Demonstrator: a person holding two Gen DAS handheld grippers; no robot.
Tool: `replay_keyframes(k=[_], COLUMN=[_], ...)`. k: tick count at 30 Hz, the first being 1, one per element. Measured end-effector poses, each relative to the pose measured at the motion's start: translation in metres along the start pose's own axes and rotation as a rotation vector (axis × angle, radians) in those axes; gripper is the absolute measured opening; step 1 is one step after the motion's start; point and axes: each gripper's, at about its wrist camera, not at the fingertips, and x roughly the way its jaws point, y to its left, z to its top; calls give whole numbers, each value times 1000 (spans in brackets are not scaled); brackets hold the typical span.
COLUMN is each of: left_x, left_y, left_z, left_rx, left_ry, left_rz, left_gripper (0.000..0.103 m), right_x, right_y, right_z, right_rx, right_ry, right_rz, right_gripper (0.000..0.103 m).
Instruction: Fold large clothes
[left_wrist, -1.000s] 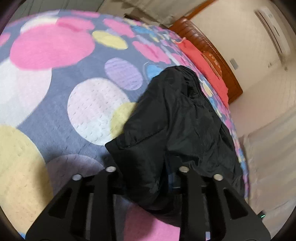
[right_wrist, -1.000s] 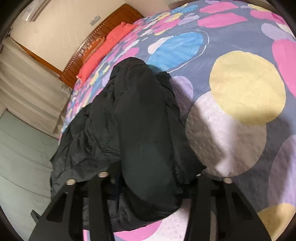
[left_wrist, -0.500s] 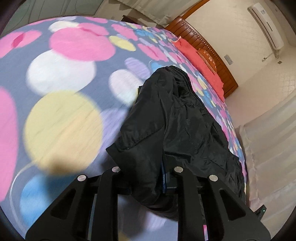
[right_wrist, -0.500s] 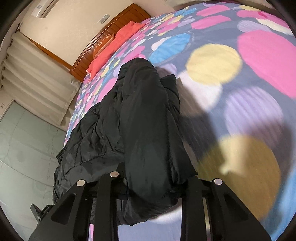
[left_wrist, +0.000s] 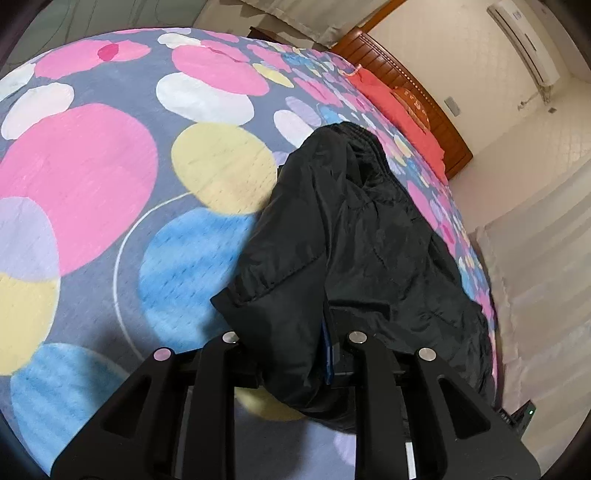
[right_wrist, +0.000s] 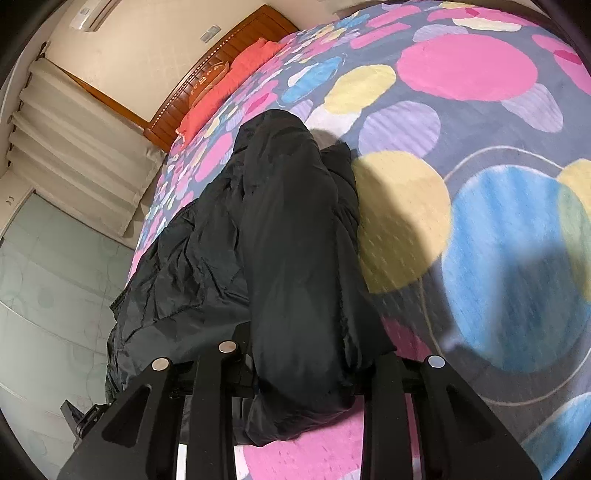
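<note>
Both my hands slid black jacket (left_wrist: 332, 240) sideways across dotted bedspread (left_wrist: 92, 177) over last second; blue circle now beside it; judge I'm repositioning before next fold; left gripper (left_wrist: 295, 354) clenched on bunched edge; right gripper (right_wrist: 303, 369) likewise gripping fabric; both angled downward, garment trailing toward headboard (right_wrist: 207, 77).

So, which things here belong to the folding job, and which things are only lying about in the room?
Belong to the job:
- black jacket, bunched on the bed
- left gripper, shut on the jacket
- right gripper, shut on the jacket
- dotted bedspread, the surface under the jacket

Only lying about:
- red pillow by the wooden headboard
- air conditioner
- curtains
</note>
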Motion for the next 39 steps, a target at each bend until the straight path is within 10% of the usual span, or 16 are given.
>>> replay_keyframes(k=[9, 19, 26, 30, 39], left_x=[-6, -25, -5, 1, 3], left_y=[2, 6, 9, 9, 0], left_z=[-2, -3, -6, -9, -10], left_rx=[20, 25, 25, 24, 87], left_ry=[7, -20, 23, 35, 28], left_rz=[52, 10, 67, 48, 61], left_gripper=[58, 76, 71, 51, 41], right_x=[-7, -27, -29, -25, -26], right_y=[-3, -9, -19, -15, -13], right_z=[-4, -14, -15, -14, -14], right_rx=[28, 42, 85, 61, 45], right_ry=[3, -37, -57, -50, -57], right_rz=[-15, -24, -11, -10, -21], right_gripper=[44, 61, 65, 43, 39])
